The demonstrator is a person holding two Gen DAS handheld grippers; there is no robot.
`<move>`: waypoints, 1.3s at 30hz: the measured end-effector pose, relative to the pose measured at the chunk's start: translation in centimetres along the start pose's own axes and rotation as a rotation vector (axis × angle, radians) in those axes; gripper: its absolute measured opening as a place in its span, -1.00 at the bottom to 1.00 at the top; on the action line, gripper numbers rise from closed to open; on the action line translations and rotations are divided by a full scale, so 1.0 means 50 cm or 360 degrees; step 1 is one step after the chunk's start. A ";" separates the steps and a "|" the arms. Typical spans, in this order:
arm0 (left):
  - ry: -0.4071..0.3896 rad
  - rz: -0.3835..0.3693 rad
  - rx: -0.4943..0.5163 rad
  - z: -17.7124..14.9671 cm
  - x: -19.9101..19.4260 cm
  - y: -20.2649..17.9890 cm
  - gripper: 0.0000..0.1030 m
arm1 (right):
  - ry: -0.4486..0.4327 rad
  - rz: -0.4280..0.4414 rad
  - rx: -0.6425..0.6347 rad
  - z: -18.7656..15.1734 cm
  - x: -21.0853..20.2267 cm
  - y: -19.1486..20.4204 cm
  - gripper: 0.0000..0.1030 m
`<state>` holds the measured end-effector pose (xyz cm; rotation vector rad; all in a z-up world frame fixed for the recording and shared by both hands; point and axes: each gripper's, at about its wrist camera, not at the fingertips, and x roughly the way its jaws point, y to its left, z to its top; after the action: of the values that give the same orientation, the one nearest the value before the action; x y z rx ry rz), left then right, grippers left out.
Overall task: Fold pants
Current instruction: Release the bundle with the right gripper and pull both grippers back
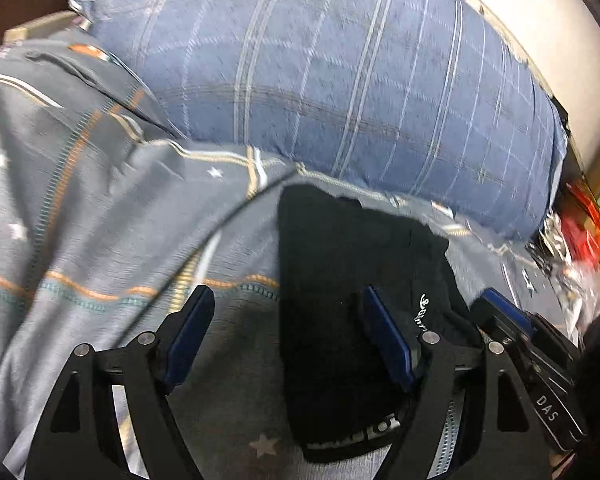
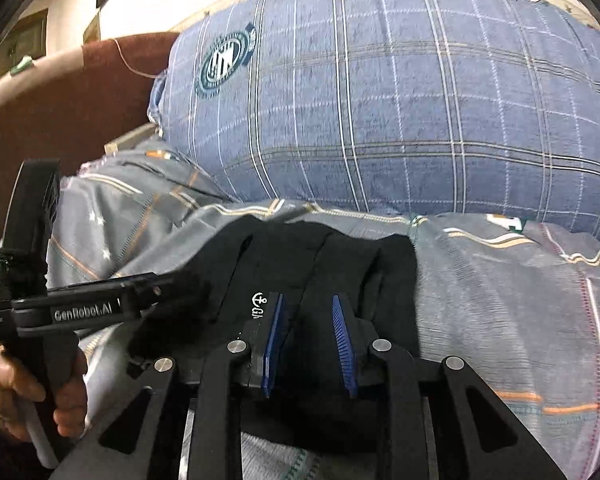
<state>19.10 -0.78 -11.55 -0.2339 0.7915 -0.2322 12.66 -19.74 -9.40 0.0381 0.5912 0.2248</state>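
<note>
Right gripper (image 2: 310,340) is sitting closest to its camera, blue pads only a narrow gap apart with black cloth bunched between them, so it's looking clamped on the pants (image 2: 320,280), though the actual pinch is kinda hidden by the dark fabric. The pants are lying as a narrow, already doubled-up black bundle on the bed sheet (image 2: 500,300), well in from its edges, just in front of the big blue plaid pillow (image 2: 400,100).

Left gripper (image 1: 288,336) is hanging wide apart over the left edge of the pants (image 1: 340,272), one pad over the grey sheet, the other over black cloth, gripping nothing.

My guess for doing this step well: keep the right pinch low and steady, bring the left onto the same edge so both layers get caught, then move both together so the fold stays square.

Both are angled down toward the bed, the left hand (image 2: 24,396) wrapped around its handle.
</note>
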 end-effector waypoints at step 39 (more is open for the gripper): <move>-0.0297 0.0418 0.0341 -0.065 -0.121 -0.059 0.68 | -0.0103 -0.0362 -0.0111 -0.049 -0.107 0.049 0.29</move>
<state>12.29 -2.19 -8.85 0.0514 0.5993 -0.0447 6.51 -18.58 -8.25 -0.0885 0.5179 0.0230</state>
